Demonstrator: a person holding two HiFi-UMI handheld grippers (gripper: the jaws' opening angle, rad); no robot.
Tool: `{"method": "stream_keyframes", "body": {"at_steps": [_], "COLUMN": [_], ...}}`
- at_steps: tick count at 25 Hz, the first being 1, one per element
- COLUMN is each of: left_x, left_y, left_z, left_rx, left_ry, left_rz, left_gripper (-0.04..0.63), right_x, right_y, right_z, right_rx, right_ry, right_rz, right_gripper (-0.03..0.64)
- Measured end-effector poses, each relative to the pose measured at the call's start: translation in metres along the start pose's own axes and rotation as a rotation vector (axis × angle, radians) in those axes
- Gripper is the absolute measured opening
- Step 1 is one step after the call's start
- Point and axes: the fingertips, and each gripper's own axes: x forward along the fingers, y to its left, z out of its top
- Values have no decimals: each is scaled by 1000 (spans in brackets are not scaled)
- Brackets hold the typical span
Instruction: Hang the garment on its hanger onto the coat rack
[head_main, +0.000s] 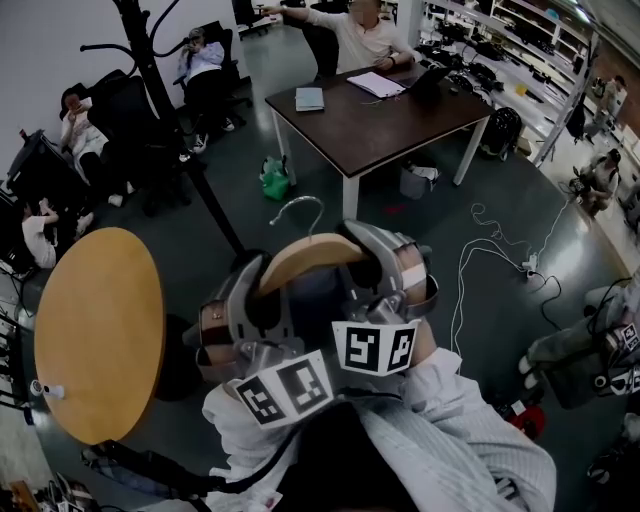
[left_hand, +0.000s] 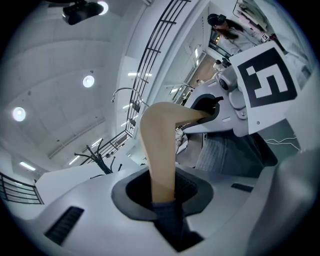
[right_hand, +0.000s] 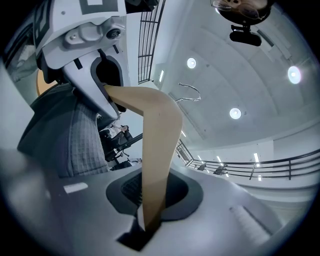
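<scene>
Dim grey workshop floor spreads below, with a round tan wooden table (head_main: 100, 330) at near left. At far left stands the black branching coat rack (head_main: 150, 70), well apart from the load. The dark grey garment (left_hand: 220, 155) hangs on a curved tan wooden hanger (head_main: 305, 260), held near centre. The left gripper (left_hand: 162, 195) and right gripper (right_hand: 150, 210) each clamp 1 hanger arm. This looks like the carrying step. Next, the silver wire hook (head_main: 300, 207) must travel far left and drop over a peg.
</scene>
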Motion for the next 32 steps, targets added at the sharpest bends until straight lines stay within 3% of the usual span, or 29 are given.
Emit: {"method": "stream_keyframes", "body": {"at_steps": [6,10,20,24,32], "left_x": [29,77,247,284,413], "left_y": [-12,-15,22,35,45], "left_z": [-6,-16,-41,-46,-85], "left_rx": [-15,-21,1,23,5], "left_ry": [16,24,5,3,88], "left_rz": [-44,-73,-96,-77,-81], "left_gripper": [71,70,71,69,69], "right_x": [18,59,222,262,393], "right_y": [4,9,1,-2,16], "right_z": [-25,-51,-106,-116,-170], "right_rx": [2,9,31,43,61], "right_ry": [39,62,71,50,36], "right_rz": [10,27,4,-12,71], "right_gripper": [40,40,40,40,40]}}
